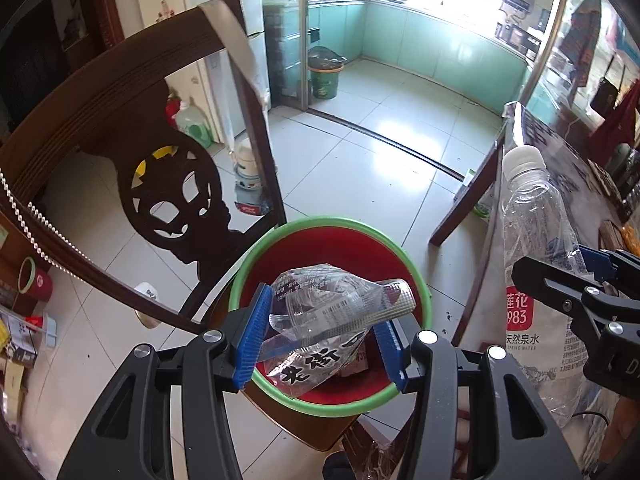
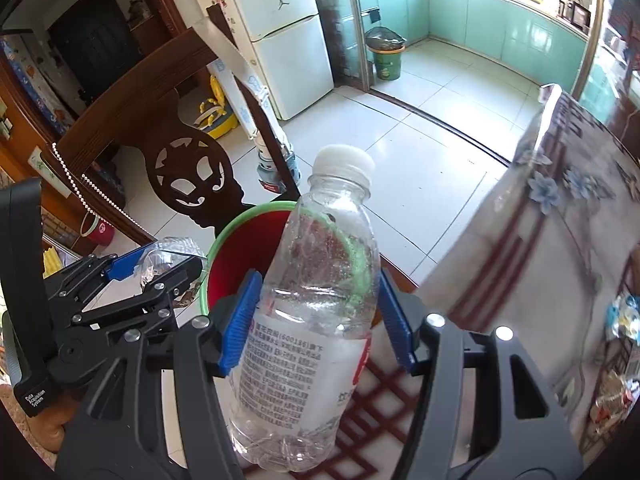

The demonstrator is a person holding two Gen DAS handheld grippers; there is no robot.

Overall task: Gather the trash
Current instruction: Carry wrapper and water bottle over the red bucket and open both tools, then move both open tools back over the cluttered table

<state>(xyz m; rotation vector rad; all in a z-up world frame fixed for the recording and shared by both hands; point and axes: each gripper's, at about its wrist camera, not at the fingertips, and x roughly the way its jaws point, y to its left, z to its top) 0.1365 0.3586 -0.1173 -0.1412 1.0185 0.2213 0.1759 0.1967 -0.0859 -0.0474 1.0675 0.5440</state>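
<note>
Left gripper [image 1: 320, 334] clamps crumpled clear wrapper [image 1: 324, 320] directly over red bin [image 1: 332, 406], ready to drop; right gripper [image 2: 316, 316] grips empty water bottle [image 2: 316, 320] beside bin, waiting.

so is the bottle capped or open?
Capped. A white cap sits on the neck of the bottle, which the right gripper holds.

Bin [image 1: 362, 402] on chair seat, wrapper [image 1: 320, 320] above it, bottle [image 1: 536, 280] to its right.
</note>
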